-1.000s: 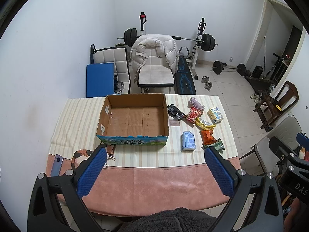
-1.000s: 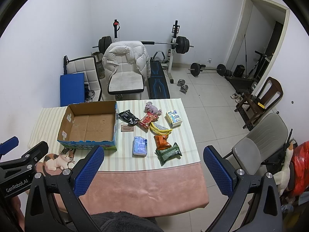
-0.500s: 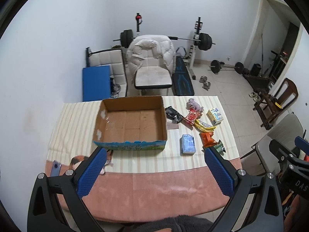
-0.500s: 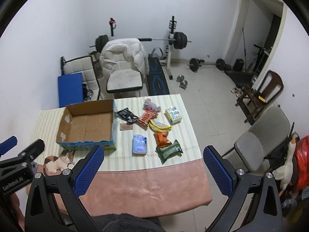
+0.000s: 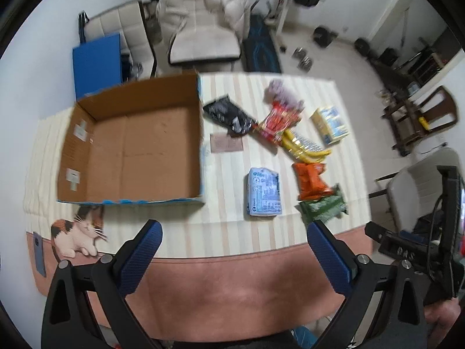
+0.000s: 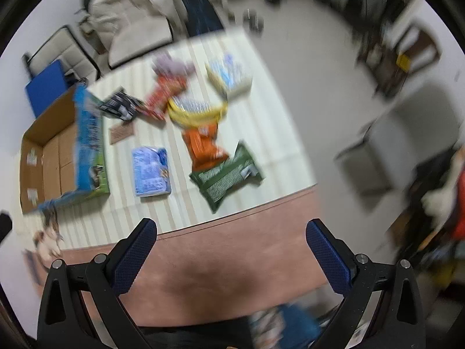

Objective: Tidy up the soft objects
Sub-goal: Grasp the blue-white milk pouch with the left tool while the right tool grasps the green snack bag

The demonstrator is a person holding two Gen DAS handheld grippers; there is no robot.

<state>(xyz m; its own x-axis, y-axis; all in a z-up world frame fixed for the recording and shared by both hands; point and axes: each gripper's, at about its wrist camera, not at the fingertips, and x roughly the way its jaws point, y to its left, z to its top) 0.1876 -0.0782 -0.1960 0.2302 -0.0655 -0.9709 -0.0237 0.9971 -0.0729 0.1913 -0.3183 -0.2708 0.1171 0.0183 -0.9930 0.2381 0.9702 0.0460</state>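
An empty open cardboard box (image 5: pixel 130 142) (image 6: pixel 55 157) sits on the striped tablecloth at the left. To its right lie soft packets: a blue tissue pack (image 5: pixel 265 193) (image 6: pixel 151 171), an orange bag (image 5: pixel 311 179) (image 6: pixel 203 145), a green bag (image 5: pixel 322 208) (image 6: pixel 226 176), a yellow bag (image 5: pixel 305 148) (image 6: pixel 194 112), a red bag (image 5: pixel 277 122), a black bag (image 5: pixel 229 115) and a purple plush (image 5: pixel 279 90). My left gripper (image 5: pixel 232 256) is open and empty above the table's near edge. My right gripper (image 6: pixel 231 253) is open and empty there too.
A white and blue carton (image 5: pixel 330 125) lies at the far right of the table. A cat picture (image 5: pixel 77 232) and a phone (image 5: pixel 39 257) lie at the near left. Chairs (image 5: pixel 203 23) and gym gear stand behind the table. A grey chair (image 5: pixel 421 186) is at the right.
Both grippers have moved forward and tilted down over the table, so the box and packets look larger. The right wrist view is motion-blurred. Both stay open.
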